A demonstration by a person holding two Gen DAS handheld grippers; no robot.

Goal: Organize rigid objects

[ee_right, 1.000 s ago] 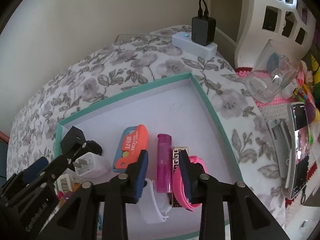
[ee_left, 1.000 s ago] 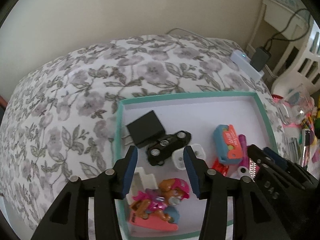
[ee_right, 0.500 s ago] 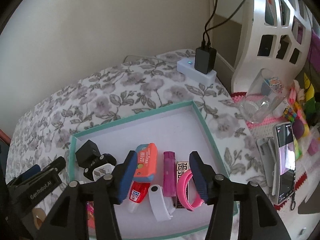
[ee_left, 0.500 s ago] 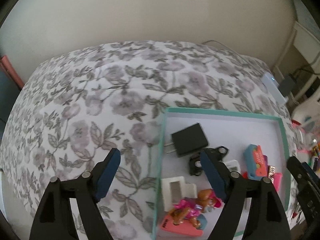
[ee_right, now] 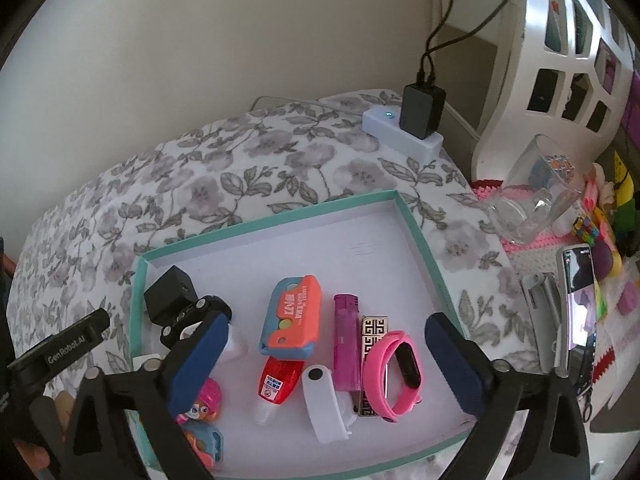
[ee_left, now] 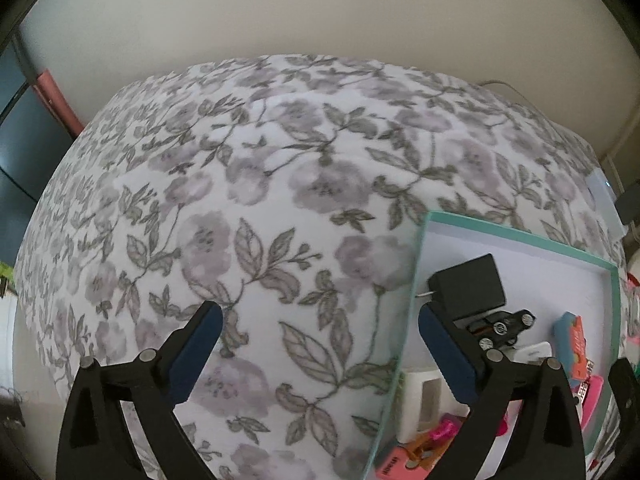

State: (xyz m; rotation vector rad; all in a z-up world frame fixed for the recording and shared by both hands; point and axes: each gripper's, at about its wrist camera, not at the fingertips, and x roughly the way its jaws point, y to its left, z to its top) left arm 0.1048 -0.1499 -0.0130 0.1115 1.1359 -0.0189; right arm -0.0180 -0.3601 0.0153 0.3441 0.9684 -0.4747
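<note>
A teal-rimmed white box (ee_right: 416,228) lies on the floral bedspread (ee_left: 280,184). It holds a black charger (ee_right: 168,296), a black toy car (ee_left: 500,326), an orange-blue case (ee_right: 290,322), a purple lighter (ee_right: 346,344), a pink wristband (ee_right: 394,376), a white clip (ee_right: 324,408), a red correction tape (ee_right: 278,380) and a pink toy figure (ee_right: 200,404). My right gripper (ee_right: 324,364) is open and empty, raised above the box's near half. My left gripper (ee_left: 316,354) is open and empty, over the bedspread at the box's left rim (ee_left: 416,280).
A white power strip (ee_right: 400,132) with a black adapter sits at the bed's far corner. To the right of the box are a tipped glass mug (ee_right: 536,200), a phone (ee_right: 580,312) and small colourful toys. A white shelf unit (ee_right: 560,40) stands behind.
Both grippers have opened wide and pulled back up from the box. The left one has swung left, so it now looks mostly at bare bedspread.
</note>
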